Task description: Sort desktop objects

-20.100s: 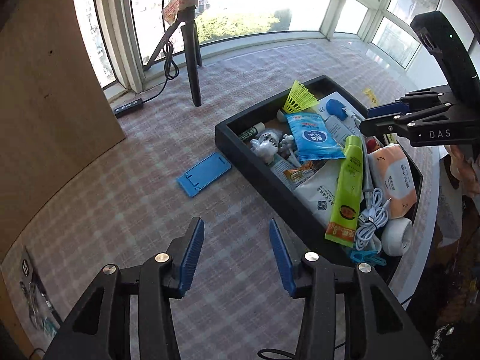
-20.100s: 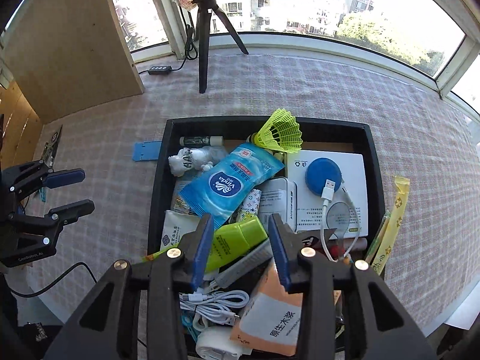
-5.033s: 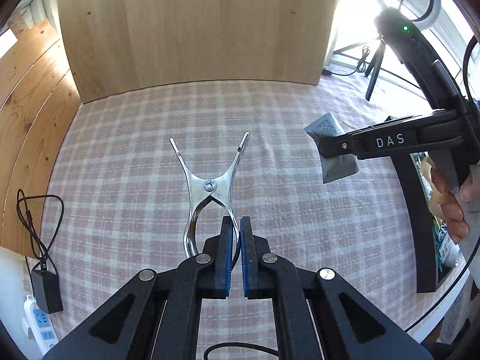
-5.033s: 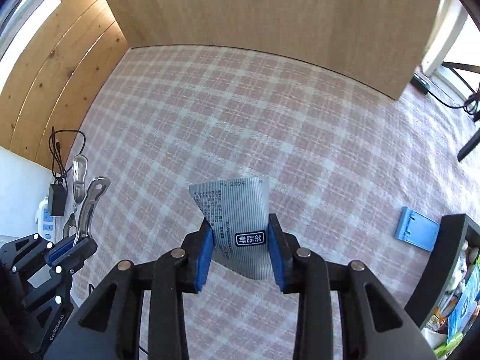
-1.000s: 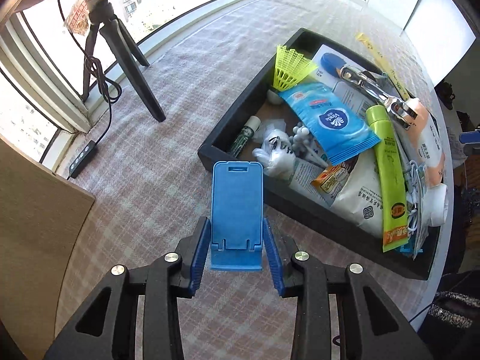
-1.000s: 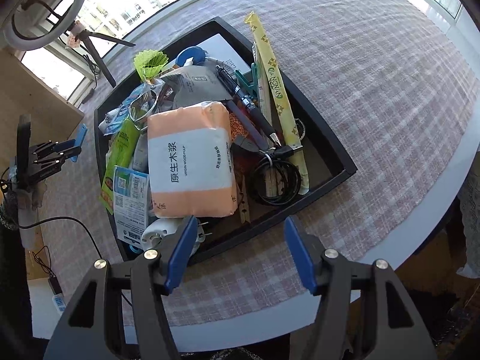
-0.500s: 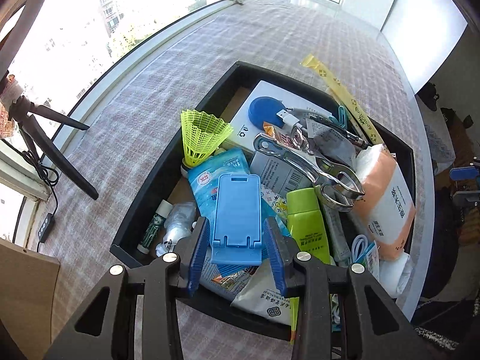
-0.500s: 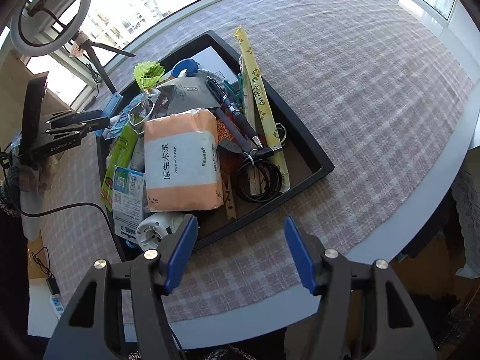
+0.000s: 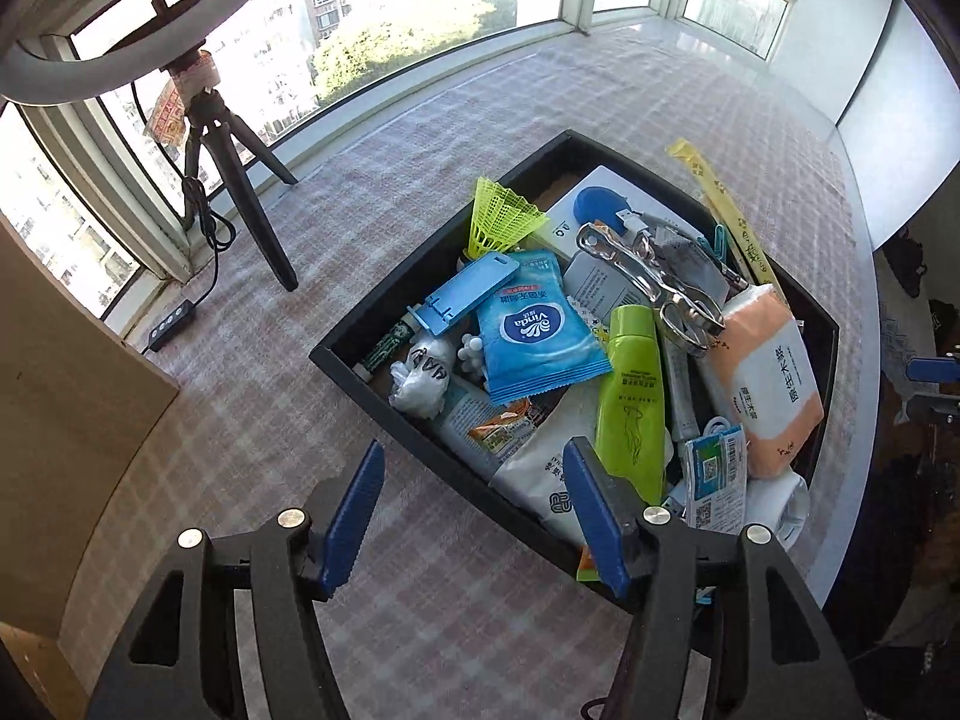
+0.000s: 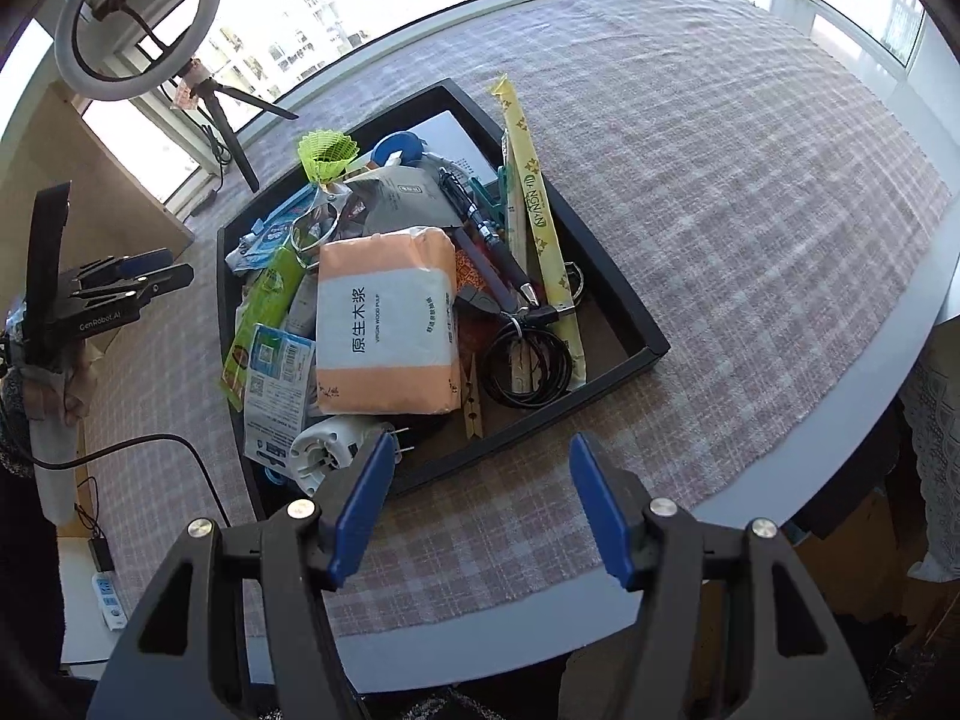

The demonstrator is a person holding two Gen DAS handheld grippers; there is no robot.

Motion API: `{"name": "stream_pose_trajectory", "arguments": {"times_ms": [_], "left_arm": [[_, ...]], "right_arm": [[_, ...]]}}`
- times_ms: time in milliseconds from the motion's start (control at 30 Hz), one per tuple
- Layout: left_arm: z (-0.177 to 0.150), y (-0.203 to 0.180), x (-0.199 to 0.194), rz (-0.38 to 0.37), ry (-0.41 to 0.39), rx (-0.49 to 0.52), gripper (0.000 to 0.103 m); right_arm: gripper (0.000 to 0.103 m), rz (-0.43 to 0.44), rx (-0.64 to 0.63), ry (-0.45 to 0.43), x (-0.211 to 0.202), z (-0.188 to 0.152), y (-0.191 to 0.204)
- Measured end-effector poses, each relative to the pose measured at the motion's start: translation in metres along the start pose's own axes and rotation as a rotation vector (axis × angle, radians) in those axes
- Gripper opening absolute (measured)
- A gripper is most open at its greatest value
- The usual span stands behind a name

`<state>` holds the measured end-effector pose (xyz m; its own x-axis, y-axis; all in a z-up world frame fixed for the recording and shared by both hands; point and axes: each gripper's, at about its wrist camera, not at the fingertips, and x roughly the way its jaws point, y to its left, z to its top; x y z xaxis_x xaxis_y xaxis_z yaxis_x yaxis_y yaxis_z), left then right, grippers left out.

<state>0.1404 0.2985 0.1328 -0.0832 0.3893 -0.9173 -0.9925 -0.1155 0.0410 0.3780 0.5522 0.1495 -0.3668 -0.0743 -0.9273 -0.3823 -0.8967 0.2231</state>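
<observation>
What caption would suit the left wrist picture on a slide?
Left hand-held gripper, jaws opening and empty, above a black tray crowded with desk clutter, a blue phone stand lying on top.

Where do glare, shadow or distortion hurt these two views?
Left wrist: windows blown out, fisheye bends the tray, and its contents stay sharp. Right wrist: ring light backlit against bright glass, dark vignette at the corners, tissue pack print legible.
</observation>
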Motion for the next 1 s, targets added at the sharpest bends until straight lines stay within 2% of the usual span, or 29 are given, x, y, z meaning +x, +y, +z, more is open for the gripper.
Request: {"name": "stream_pose_trajectory", "arguments": {"times_ms": [167,233,433,533,767,1000], "left_arm": [[-0.038,0.008,-0.029,0.052,-0.033,-0.092,0.063],[-0.054,0.009,-0.039,0.062,-0.045,-0.119,0.069],[-0.103,0.017,-0.057,0.120,-0.044,-0.192,0.076],[-0.132,0.027,-0.062,0.138,-0.042,-0.293,0.076],[-0.203,0.042,-0.076,0.215,-0.030,-0.433,0.076],[-0.261,0.060,-0.096,0.281,-0.015,-0.562,0.077]], "right_arm": [[0.064,0.024,-0.062,-0.010,0.002,0.000,0.026],[0.064,0.034,-0.088,-0.010,0.006,0.000,0.041],[0.067,0.041,-0.217,-0.013,0.020,-0.012,0.100],[0.069,0.056,-0.270,-0.014,0.028,-0.021,0.130],[0.071,0.083,-0.385,-0.028,0.048,-0.050,0.207],[0.072,0.109,-0.509,-0.019,0.068,-0.084,0.282]]}}
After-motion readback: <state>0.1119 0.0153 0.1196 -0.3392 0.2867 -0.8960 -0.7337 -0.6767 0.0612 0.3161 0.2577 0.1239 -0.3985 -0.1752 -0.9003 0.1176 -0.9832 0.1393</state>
